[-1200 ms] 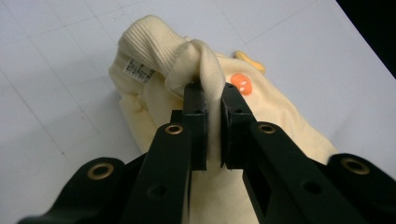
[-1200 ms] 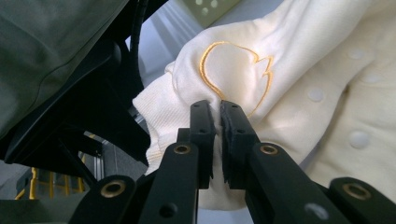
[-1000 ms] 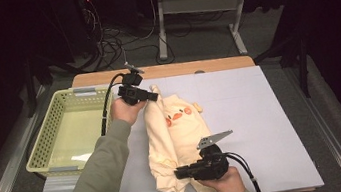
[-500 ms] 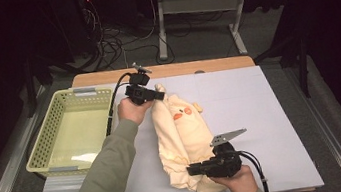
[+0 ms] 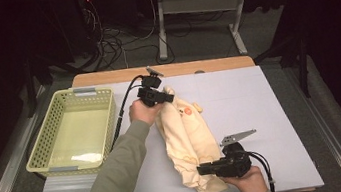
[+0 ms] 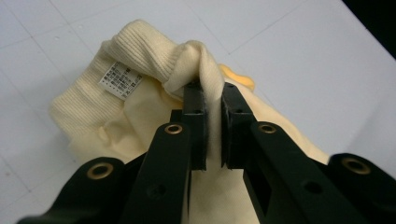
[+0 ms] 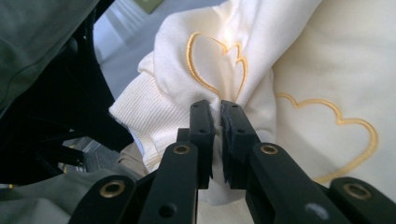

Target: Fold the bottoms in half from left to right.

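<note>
White table (image 5: 272, 112): both tools pinching cream sweater (image 5: 186, 134), L (image 5: 168, 97) collar, R (image 5: 204, 169) hem; yellow basket (image 5: 44, 144) left, clear.

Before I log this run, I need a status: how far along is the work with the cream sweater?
Done: both grips are made. The left gripper pinches the ribbed edge of the sweater and the right gripper pinches fabric near its cuff. In hand: the sweater lies bunched lengthwise on the table. Left: probably folding it and moving it to the basket, which holds nothing.
</note>
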Available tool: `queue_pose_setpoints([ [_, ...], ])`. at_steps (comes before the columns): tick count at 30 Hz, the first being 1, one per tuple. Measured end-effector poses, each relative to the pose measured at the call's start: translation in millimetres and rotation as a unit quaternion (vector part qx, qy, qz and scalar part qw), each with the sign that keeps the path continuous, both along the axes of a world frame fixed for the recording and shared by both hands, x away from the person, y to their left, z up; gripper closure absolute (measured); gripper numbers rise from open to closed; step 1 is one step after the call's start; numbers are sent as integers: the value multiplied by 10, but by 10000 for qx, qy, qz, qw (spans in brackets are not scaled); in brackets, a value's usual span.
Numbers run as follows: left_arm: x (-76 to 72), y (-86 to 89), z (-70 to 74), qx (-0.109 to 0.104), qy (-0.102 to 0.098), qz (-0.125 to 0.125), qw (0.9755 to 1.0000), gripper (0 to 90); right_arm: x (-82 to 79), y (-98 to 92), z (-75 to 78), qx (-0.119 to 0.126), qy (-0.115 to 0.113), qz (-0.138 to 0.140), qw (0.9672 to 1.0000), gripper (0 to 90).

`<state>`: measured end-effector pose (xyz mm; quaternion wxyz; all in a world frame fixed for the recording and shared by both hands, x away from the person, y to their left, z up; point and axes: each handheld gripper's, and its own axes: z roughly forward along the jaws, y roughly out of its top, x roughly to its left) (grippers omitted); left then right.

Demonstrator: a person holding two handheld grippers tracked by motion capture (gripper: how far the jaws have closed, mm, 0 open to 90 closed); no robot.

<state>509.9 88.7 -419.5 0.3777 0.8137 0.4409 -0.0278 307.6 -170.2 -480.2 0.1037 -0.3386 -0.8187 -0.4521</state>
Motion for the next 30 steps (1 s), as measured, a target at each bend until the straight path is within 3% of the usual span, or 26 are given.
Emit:
queue_pose_setpoints([
  [7, 12, -121, -57, -23, -18, -21, 10000, 810, 0, -113, -26, -23, 101, -106, 9999, 848],
  [12, 37, -242, -149, 96, -4, -49, 9999, 792, -1, -202, -60, -91, 152, -196, 9997, 847],
  [21, 78, -444, -312, 298, 40, -152, 9994, 524, -21, -303, -135, -357, 134, -324, 9987, 844],
  [24, 101, -486, -391, 332, 110, -133, 9993, 503, -23, -309, -139, -385, 125, -334, 9986, 842],
  [30, 59, -497, -366, 467, -113, -233, 9986, 441, -23, -310, -149, -433, 126, -343, 9984, 832],
])
